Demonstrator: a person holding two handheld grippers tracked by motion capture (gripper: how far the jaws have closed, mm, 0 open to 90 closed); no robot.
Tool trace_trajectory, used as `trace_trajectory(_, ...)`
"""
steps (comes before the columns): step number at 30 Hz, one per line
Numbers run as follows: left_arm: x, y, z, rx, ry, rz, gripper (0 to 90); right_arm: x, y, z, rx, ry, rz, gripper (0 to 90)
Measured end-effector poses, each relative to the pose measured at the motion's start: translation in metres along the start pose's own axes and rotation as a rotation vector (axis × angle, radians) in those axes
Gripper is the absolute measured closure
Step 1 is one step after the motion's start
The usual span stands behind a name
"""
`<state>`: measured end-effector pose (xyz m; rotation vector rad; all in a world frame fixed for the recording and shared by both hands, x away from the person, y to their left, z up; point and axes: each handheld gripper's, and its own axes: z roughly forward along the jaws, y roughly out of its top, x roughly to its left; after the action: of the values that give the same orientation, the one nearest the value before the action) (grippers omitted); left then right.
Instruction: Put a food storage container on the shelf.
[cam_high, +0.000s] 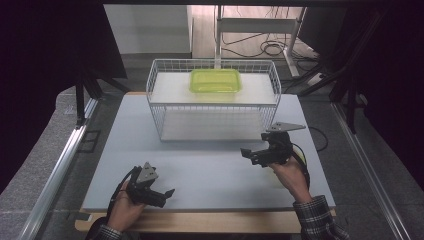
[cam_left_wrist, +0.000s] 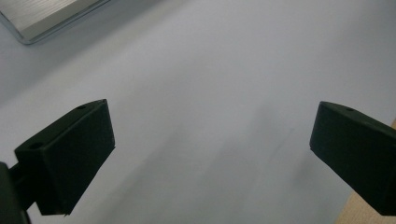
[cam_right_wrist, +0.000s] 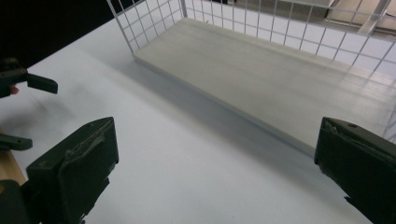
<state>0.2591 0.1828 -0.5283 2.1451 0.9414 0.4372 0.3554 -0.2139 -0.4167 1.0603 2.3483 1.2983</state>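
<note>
A lime-green translucent container (cam_high: 215, 80) sits on the upper shelf of a white wire rack (cam_high: 154, 117) at the back of the table. My left gripper (cam_high: 167, 196) is held low near the front left edge, open and holding nothing; in the left gripper view (cam_left_wrist: 211, 135) only bare tabletop lies between its jaws. To the rack's front right, my right gripper (cam_high: 248, 156) is open too. In the right gripper view (cam_right_wrist: 215, 149) its jaws point at the rack's lower shelf board (cam_right_wrist: 261, 79), and the left gripper (cam_right_wrist: 30, 113) shows at the left edge.
The pale grey tabletop (cam_high: 200, 170) spreads between the grippers and the rack. An aluminium rail (cam_high: 60, 165) runs along the table's left side, another along the right (cam_high: 365, 170). Cables and a white frame (cam_high: 255, 25) lie on the floor behind.
</note>
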Motion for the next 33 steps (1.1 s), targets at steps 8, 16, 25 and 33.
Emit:
trace_trajectory(8, 0.0, 0.0, 0.0, 0.0, 0.002, 0.002, 0.0, 0.002, -0.016, -0.005, -0.002, -0.023, -0.008, 0.0)
trace_trajectory(16, -0.001, 0.0, 0.0, -0.002, 0.001, 0.002, 0.0, 0.006, -0.03, -0.008, 0.017, -0.038, -0.018, 0.0)
trace_trajectory(25, -0.002, 0.0, 0.001, 0.001, -0.003, 0.009, 0.0, 0.01, -0.049, -0.01, 0.038, -0.044, -0.021, 0.0)
trace_trajectory(33, -0.004, 0.0, 0.002, 0.011, -0.009, 0.032, 0.0, 0.012, -0.067, -0.007, 0.062, -0.079, -0.045, 0.4)
